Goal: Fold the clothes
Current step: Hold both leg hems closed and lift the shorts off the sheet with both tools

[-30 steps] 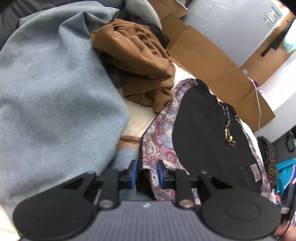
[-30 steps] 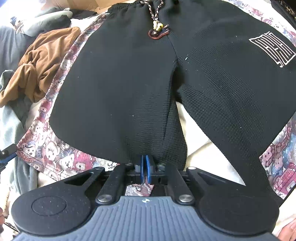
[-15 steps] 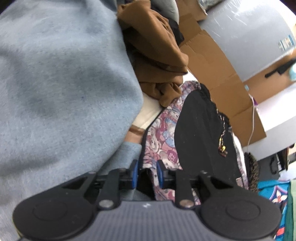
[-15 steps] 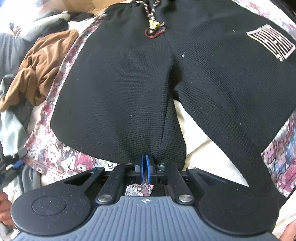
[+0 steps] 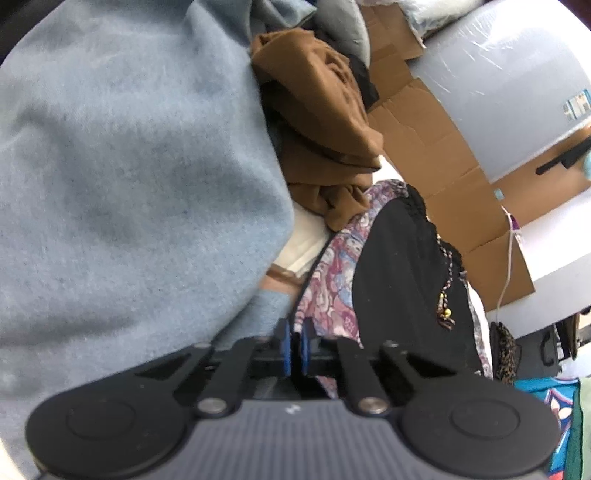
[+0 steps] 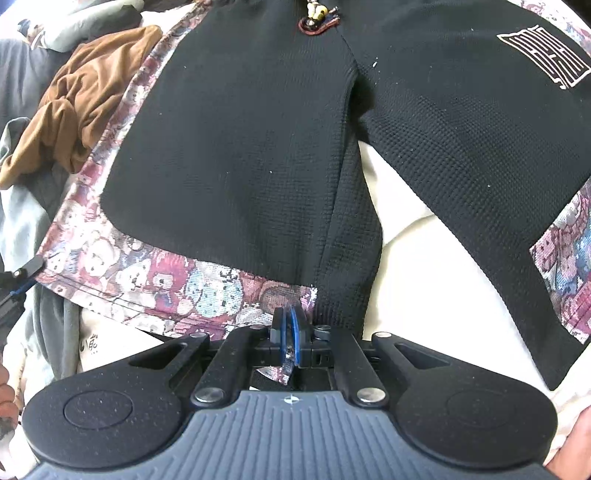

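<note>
Shorts (image 6: 236, 147), black with teddy-print hem, lie flat; both grippers' jaws pinch that hem.

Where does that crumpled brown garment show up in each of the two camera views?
Left wrist view: brown garment upper centre, beside the blue fleece.
Right wrist view: brown garment at the upper left edge.
Shared landmark: the black shorts' beaded drawstring.

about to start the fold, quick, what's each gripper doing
left gripper: just closed on the hem of the black shorts with teddy-bear print trim
right gripper: shut on the same hem
</note>
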### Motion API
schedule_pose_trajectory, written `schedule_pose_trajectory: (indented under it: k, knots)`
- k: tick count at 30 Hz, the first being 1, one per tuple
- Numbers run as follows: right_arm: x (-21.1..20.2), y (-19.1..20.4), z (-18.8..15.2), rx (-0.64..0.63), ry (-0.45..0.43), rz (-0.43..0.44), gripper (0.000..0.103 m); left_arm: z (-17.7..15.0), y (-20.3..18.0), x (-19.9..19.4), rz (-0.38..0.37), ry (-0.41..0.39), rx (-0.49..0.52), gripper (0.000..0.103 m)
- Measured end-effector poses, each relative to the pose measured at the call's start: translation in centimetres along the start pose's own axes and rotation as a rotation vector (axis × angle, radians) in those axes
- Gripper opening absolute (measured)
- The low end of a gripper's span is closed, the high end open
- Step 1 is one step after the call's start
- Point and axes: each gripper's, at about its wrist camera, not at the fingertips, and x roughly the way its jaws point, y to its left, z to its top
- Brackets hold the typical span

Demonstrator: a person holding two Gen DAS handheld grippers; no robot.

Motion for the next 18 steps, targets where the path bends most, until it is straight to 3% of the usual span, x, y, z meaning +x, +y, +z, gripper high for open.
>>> schedule_pose_trajectory:
  k: [6, 15, 18]
  knots:
    - [-0.2, 1.5, 0.4, -0.046, 0.037, -0.034, 0.008, 0.7, -1.1, -1.3, 0.015, -0.003, 0.056, 0.005]
    - [-1.6, 3.5, 1.2, -0.143, 0.012, -0.010, 0.007, 1.5, -3.7, -2.6, -0.025, -0.006, 0.085, 0.005]
    - [-2.6, 4.1, 1.4, -0.173, -0.014, 0.017, 0.024, 1.5, -4.7, -2.6, -0.048, 0.006, 0.084, 0.005]
